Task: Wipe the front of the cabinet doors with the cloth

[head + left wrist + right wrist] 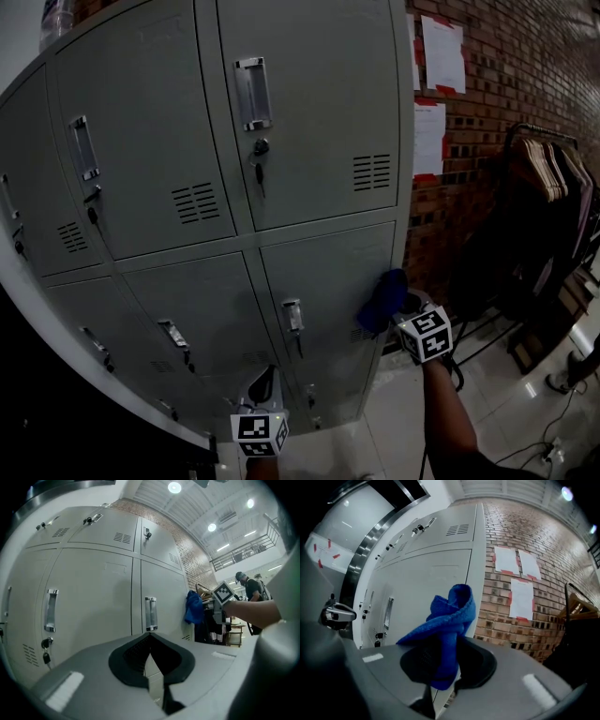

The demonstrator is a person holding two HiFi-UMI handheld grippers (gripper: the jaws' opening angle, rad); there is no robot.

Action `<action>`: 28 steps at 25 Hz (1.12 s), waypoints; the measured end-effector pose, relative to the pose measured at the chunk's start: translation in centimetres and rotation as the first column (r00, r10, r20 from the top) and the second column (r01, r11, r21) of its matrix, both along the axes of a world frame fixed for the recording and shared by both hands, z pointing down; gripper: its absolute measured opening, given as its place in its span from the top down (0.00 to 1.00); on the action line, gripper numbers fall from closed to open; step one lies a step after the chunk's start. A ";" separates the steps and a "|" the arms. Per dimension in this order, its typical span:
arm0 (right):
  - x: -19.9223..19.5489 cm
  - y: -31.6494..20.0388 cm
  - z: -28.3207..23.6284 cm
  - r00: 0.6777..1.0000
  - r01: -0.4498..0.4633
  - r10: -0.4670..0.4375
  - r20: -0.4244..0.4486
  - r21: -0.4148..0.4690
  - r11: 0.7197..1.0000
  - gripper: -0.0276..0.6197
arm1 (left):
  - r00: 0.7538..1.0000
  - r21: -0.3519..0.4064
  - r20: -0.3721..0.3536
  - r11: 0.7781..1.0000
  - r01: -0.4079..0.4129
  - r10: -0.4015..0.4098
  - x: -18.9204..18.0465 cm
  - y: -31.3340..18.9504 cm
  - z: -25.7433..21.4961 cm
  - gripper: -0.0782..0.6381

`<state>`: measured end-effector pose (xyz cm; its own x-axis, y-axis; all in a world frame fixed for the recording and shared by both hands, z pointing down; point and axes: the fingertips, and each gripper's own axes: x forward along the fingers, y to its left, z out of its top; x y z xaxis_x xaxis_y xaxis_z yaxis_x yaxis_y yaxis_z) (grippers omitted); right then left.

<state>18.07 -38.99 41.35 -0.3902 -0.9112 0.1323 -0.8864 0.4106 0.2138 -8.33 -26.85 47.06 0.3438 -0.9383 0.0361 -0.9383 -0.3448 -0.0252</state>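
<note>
1. Gripped the blue microfibre cloth [452, 616] in the right gripper [446, 665], jaws pressed together on its bunched lower part. Left a folded wad standing out ahead of the tips, likely to serve as the wiping pad.
2. Had that cloth at the right edge of the lower right door [328, 272] of the grey metal locker cabinet [319, 112]. Looked pressed to the steel in the head view, though contact could not be confirmed.
3. Held the right gripper aimed at the door face, probably so the wad met the panel flat rather than by a corner.
4. Held the left gripper [150, 648] low, beneath the chrome door handle [292, 316] and well apart from the cloth. Had its jaws closed tip to tip with nothing between them, apparently idle and out of the wiping path.
5. Judged the wipe as far from finished. Saw the upper doors, the handles and the dangling key [259, 173] all yet to be covered, with handles and locks as likely snag points for loose folds.
6. Treated the red brick wall [506, 84], its white paper sheets [442, 52] and the clothes rack [553, 178] at the right as no part of the job.
</note>
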 end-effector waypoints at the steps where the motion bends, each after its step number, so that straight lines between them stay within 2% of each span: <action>1: -0.2 0.2 0.0 1.000 -0.003 0.003 -0.001 0.010 1.000 0.84 | 1.000 -0.002 0.001 1.000 0.000 0.000 0.0 0.0 0.1 0.87; 5: -3.6 1.8 1.0 0.999 0.042 -0.041 -0.017 0.033 0.999 0.84 | 1.000 -0.013 0.004 1.000 0.003 -0.003 -0.3 0.2 0.6 0.87; 11: -11.5 2.9 4.6 0.984 0.155 -0.154 -0.095 0.002 0.988 0.84 | 1.000 -0.008 0.001 1.000 0.028 -0.028 -1.8 0.5 0.3 0.87; 18: -17.1 2.9 5.3 0.969 0.229 -0.228 -0.093 -0.008 0.973 0.84 | 0.997 -0.012 -0.001 0.997 0.074 -0.074 -4.8 1.2 0.5 0.87; 22: -18.8 2.7 5.4 0.968 0.229 -0.229 -0.105 -0.006 0.973 0.84 | 0.994 -0.016 -0.005 0.994 0.106 -0.106 -6.9 1.4 0.6 0.87; 28: -18.1 2.5 5.4 0.980 0.183 -0.184 -0.074 -0.025 0.983 0.84 | 0.993 -0.015 -0.014 0.993 0.120 -0.120 -7.7 1.1 0.4 0.87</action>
